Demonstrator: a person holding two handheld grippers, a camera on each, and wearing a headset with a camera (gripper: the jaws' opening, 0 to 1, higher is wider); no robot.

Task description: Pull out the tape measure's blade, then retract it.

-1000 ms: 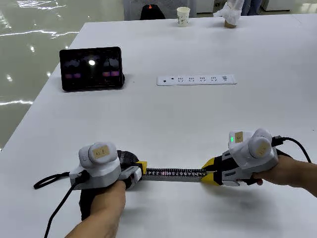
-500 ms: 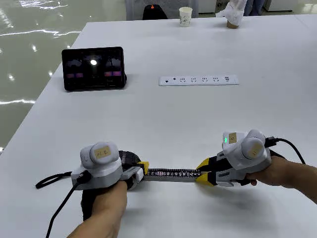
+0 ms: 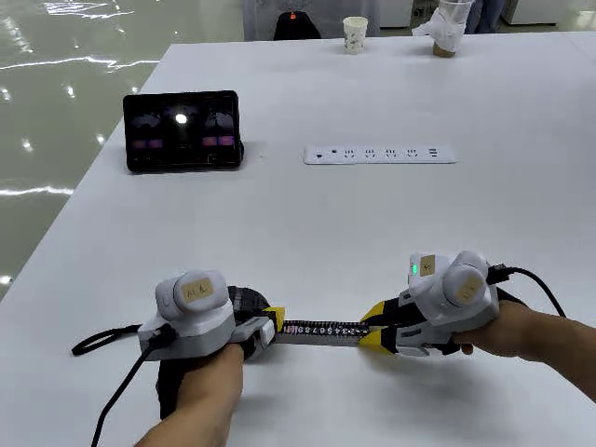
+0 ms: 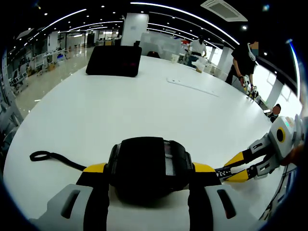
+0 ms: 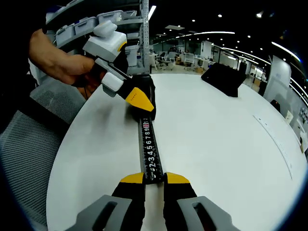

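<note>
Well, left gripper (image 3: 264,326) clamps tape measure (image 4: 149,163), right gripper (image 3: 371,326) its blade (image 3: 321,330) (open tabletop (image 3: 372,223)).

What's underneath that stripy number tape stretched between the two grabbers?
Just the bare white table lies under the blade. Its tip is covered by the right gripper, shut on it, and its other end disappears into the black case that the left gripper clamps.

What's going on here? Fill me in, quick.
A person works a gripper in each hand over a white table. The left gripper is shut on the tape measure, the right gripper on the tip of its blade, which runs between them. Less blade shows than a second ago, so it seems to be retracting.
</note>
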